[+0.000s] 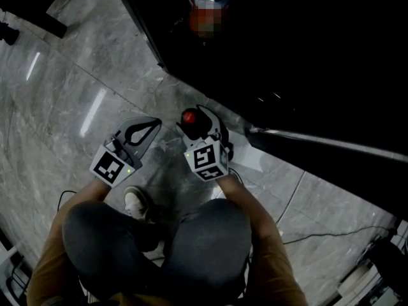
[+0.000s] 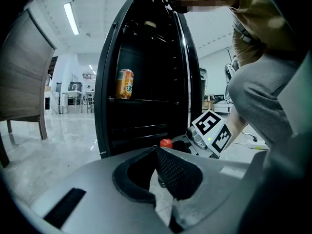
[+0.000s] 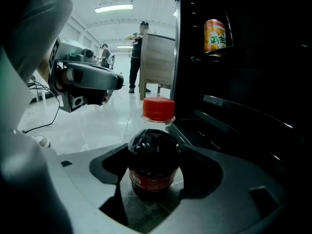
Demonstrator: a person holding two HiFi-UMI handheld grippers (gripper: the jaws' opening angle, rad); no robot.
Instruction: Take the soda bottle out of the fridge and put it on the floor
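The soda bottle [image 3: 153, 162] holds dark cola and has a red cap and a red label. It stands upright between the jaws of my right gripper [image 3: 154, 172], which is shut on its body. Its base appears to rest on the grey marble floor [image 1: 83, 81], just in front of the open black fridge [image 2: 146, 57]. From above only the bottle's red cap [image 1: 189, 116] shows, at the tip of the right gripper [image 1: 193, 125]. My left gripper [image 1: 153, 122] hovers a little to the left, shut with nothing in it. From there the bottle cap [image 2: 166, 143] peeks over its jaws.
An orange can [image 2: 124, 84] stands on a fridge shelf, also visible as the can [image 3: 215, 35] at upper right. The open fridge door [image 1: 319, 142] juts out on the right. Cables [image 1: 319, 234] lie on the floor. My knees and a shoe [image 1: 136, 203] are close below the grippers.
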